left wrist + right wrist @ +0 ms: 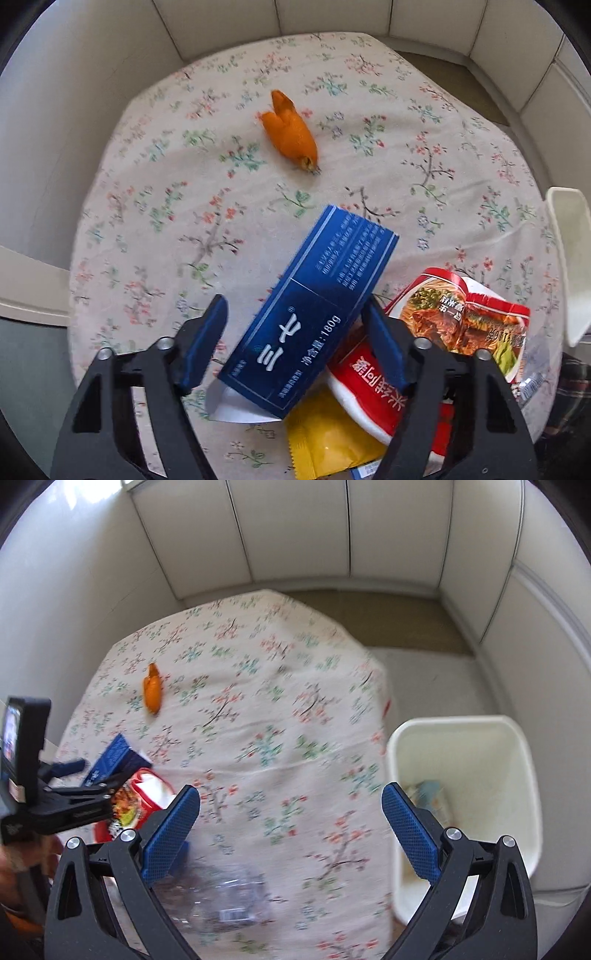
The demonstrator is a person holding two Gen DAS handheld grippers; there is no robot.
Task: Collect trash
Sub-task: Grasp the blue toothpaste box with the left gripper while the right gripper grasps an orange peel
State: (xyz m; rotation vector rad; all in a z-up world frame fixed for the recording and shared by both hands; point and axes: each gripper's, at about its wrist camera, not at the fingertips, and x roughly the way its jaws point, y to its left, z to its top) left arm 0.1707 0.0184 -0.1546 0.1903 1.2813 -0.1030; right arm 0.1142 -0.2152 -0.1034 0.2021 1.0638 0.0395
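My left gripper (295, 339) is open around a dark blue carton (310, 314) that lies tilted on a red instant noodle cup (436, 332) and a yellow packet (332, 443); the fingers stand apart from the carton's sides. An orange peel (291, 131) lies farther off on the floral tablecloth (147, 221). My right gripper (291, 827) is open and empty above the table's right side. A clear plastic bottle (218, 897) lies under its left finger. The white trash bin (513, 775) stands right of the table with some trash inside. The left gripper (85, 771) shows at the left in the right wrist view.
White panelled walls (295, 528) surround the table on the far and left sides. A strip of grey and olive floor (417, 627) lies beyond the table. The bin's rim (569, 258) shows at the right edge in the left wrist view.
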